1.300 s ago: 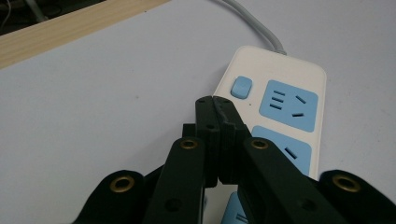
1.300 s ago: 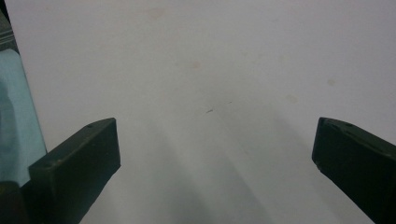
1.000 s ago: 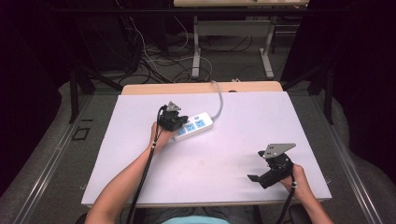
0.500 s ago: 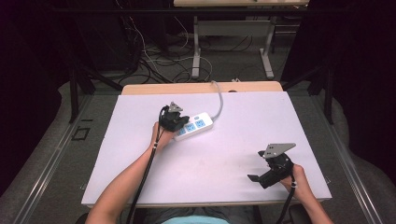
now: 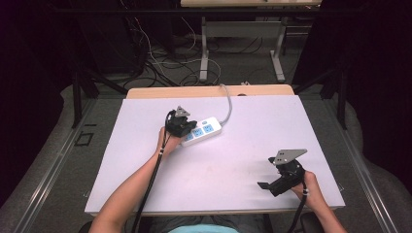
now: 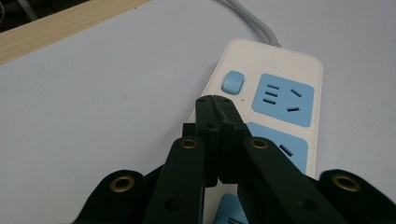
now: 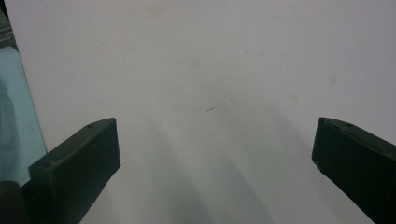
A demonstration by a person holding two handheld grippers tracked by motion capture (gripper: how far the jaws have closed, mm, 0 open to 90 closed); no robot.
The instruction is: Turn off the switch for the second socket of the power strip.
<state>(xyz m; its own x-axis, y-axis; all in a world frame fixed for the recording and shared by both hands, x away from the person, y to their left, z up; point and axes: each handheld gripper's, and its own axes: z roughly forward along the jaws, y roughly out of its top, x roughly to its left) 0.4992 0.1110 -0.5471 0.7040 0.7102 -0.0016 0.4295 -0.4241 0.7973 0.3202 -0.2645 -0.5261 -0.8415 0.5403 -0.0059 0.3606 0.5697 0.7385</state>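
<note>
A white power strip (image 5: 204, 132) with blue sockets and a blue switch (image 6: 232, 82) lies on the white table top (image 5: 243, 145), its grey cord (image 5: 227, 102) running to the far edge. My left gripper (image 5: 187, 127) hovers over the strip's near end, its jaws pressed together with nothing between them, the tips (image 6: 214, 100) just short of the switch. My right gripper (image 5: 266, 185) rests near the table's front right corner, jaws wide apart over bare table (image 7: 210, 93).
A wooden strip (image 5: 209, 91) borders the table's far edge. Beyond it are cables (image 5: 155, 63) on the floor and the metal legs (image 5: 204, 48) of another table. Dark curtains stand on both sides.
</note>
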